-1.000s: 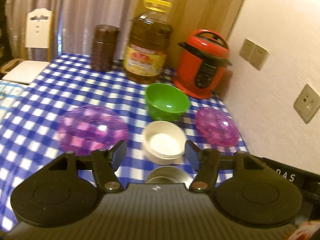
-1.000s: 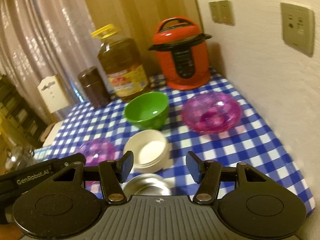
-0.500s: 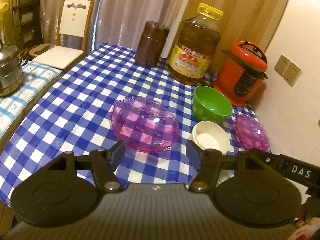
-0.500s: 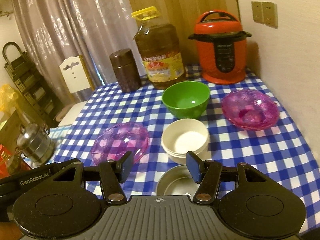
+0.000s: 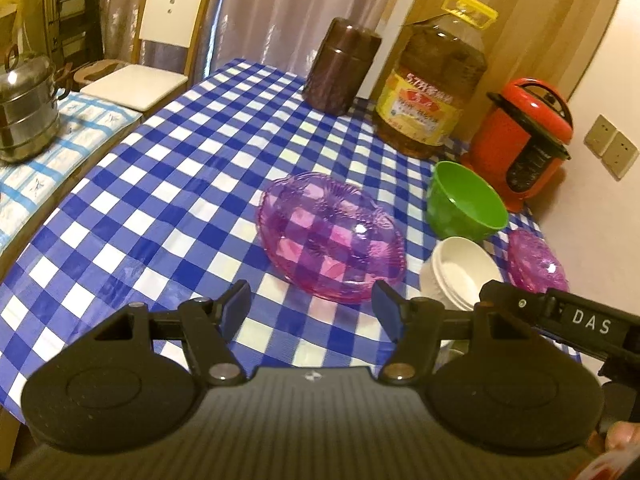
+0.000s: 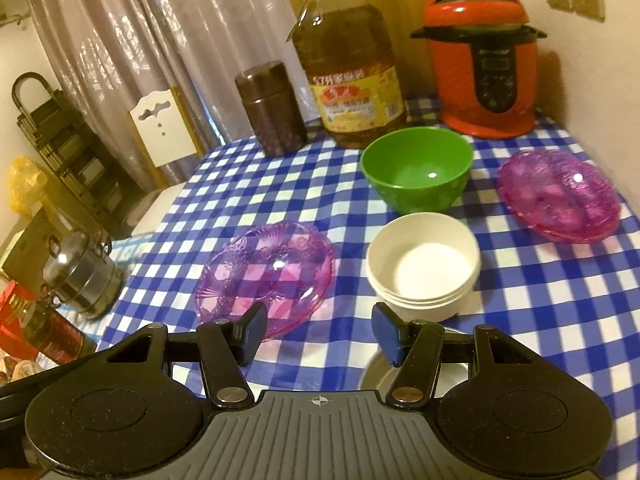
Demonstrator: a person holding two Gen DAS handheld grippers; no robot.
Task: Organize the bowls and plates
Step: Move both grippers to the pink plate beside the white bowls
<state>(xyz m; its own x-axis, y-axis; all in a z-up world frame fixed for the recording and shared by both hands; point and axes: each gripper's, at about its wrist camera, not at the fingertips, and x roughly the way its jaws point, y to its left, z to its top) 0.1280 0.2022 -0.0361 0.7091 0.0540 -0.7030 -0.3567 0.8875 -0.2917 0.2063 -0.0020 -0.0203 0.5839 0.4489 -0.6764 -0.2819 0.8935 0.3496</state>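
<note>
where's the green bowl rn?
The green bowl sits toward the back of the checked table, in front of the oil jug and red cooker. The white bowl stack is just in front of it.

Left hand-held gripper [image 5: 311,306] and right hand-held gripper [image 6: 319,333] both gape, holding nothing.

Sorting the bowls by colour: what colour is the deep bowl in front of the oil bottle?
Green: the deep plastic bowl shows best in the right wrist view.
</note>
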